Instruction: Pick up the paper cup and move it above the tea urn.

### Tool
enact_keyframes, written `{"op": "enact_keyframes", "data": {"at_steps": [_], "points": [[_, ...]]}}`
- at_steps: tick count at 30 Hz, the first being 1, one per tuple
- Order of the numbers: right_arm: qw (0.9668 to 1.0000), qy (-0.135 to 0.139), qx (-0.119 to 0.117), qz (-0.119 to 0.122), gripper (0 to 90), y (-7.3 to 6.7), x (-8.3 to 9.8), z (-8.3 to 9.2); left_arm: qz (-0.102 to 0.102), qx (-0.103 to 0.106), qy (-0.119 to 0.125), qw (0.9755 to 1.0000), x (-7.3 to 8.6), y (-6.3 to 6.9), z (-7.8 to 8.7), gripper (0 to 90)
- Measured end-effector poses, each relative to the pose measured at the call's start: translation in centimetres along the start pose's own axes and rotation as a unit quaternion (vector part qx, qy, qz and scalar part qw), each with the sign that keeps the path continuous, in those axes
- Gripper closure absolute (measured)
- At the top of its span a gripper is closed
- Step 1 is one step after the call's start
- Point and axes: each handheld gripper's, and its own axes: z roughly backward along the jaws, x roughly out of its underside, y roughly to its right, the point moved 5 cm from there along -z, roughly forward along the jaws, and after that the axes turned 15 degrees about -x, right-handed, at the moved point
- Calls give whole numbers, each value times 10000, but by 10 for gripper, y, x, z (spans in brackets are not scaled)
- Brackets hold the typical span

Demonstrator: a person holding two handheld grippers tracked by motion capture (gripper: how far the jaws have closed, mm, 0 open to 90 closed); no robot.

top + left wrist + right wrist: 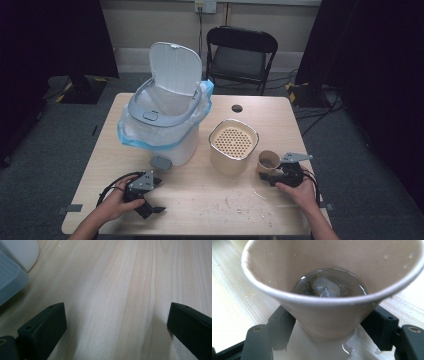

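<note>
A tan paper cup [332, 302], conical and thin-walled, stood on the pale wood-grain table [200, 200] just right of the cream cylindrical canister [233, 146] with its perforated lid. The right gripper [267, 176] had its black jaws pressed against the cup's lower wall, one on each side. The right gripper view showed what the high view could not: murky liquid with a greyish lump inside the cup, and a wet film pooled round its base. Left of the canister stood a white lidded bin [167, 107] lined with a blue-edged bag, lid raised. Nearer the person than the bin, the left gripper [152, 197] lay with jaws wide apart over bare wood.
</note>
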Motion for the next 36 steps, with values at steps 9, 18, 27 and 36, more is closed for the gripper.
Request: {"op": "enact_keyframes", "data": {"at_steps": [9, 18, 27, 36], "points": [[10000, -43, 59, 63, 315, 0, -2, -4, 1, -2, 6, 10000, 0, 0, 0, 19], [9997, -18, 128, 199, 350, -2, -2, -3, 2, 2, -2, 10000, 0, 0, 0, 19], [9993, -68, 236, 268, 361, 0, -7, 6, -29, -12, -35, 10000, 0, 0, 0, 18], [9994, -67, 255, 218, 360, 2, -5, 5, -10, 8, 4, 10000, 0, 0, 0, 17]]}}
